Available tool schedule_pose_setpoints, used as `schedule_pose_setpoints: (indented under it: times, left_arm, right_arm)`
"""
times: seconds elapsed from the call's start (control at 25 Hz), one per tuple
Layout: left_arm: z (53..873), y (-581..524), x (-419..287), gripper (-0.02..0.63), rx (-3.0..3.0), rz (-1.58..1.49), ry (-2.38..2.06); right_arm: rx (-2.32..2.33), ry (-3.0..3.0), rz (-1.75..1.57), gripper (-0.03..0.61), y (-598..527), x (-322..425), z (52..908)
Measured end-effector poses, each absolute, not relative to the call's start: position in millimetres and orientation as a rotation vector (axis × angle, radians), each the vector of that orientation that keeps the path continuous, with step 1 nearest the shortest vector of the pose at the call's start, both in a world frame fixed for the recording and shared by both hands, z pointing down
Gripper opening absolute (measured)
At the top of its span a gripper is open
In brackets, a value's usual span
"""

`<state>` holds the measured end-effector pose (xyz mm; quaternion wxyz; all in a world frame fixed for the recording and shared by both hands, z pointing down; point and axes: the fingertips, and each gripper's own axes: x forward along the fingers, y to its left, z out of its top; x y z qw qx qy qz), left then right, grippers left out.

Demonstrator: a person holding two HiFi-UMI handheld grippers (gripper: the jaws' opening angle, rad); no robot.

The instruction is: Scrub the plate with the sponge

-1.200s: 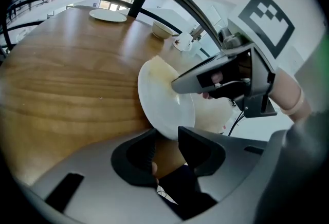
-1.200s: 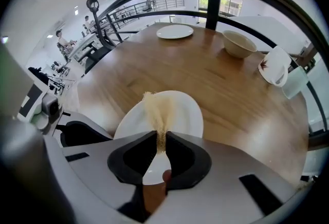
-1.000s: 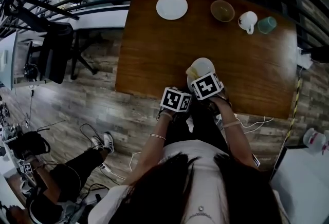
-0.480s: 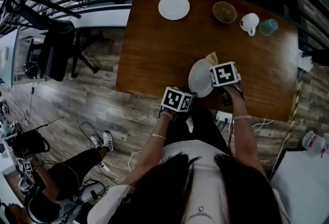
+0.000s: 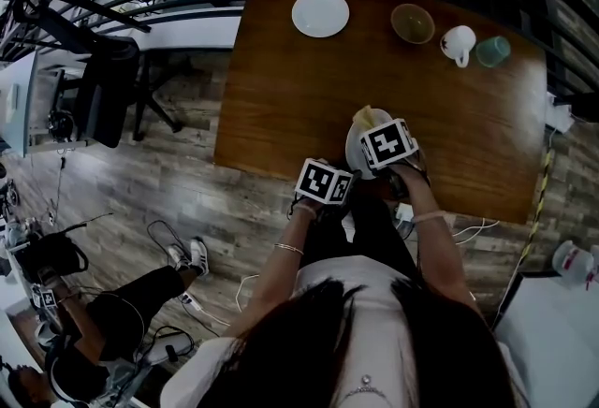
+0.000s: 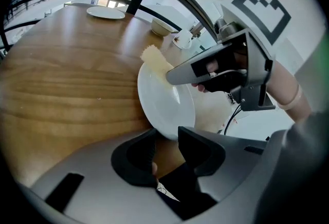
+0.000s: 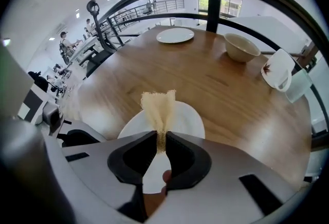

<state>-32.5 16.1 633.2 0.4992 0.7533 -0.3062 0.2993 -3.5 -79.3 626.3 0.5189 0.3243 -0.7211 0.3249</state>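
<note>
Bare tabletop (image 5: 299, 97) spreads wide from the middle toward 9 o'clock. Along the far edge stand a spare plate (image 5: 320, 13) at 11, a bowl (image 5: 413, 22) at 1, and a mug (image 5: 456, 41) and cup (image 5: 492, 50) near 2. At 6, the left gripper (image 6: 167, 138) and the right gripper (image 7: 161, 141), which pinches the sponge (image 7: 158, 107), crowd the tilted plate (image 6: 164, 99).

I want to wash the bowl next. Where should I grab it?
Pinch the near rim of the bowl from above, one jaw inside, one outside. It stands upright, mouth open upward, and its round wall looks too wide to clamp across.
</note>
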Motion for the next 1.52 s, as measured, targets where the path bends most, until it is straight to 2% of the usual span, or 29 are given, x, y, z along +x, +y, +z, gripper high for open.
schedule_pose_setpoints:
  times: [0.24,0.76,1.52]
  left_arm:
    - [632.7,14.6,-30.7,0.141,1.822,0.728,-0.738]
    - [634.1,15.8,-33.6,0.140,1.825,0.740,-0.739]
    - [629.3,17.8,-34.0,0.141,1.823,0.774,-0.766]
  right_arm:
    - [0.652,-1.801,0.725,0.072,-56.0,-32.2,621.7]
    - [0.788,-1.725,0.670,0.072,-76.5,23.2,620.1]
    - [0.942,-1.719,0.662,0.072,-80.2,60.8,601.7]
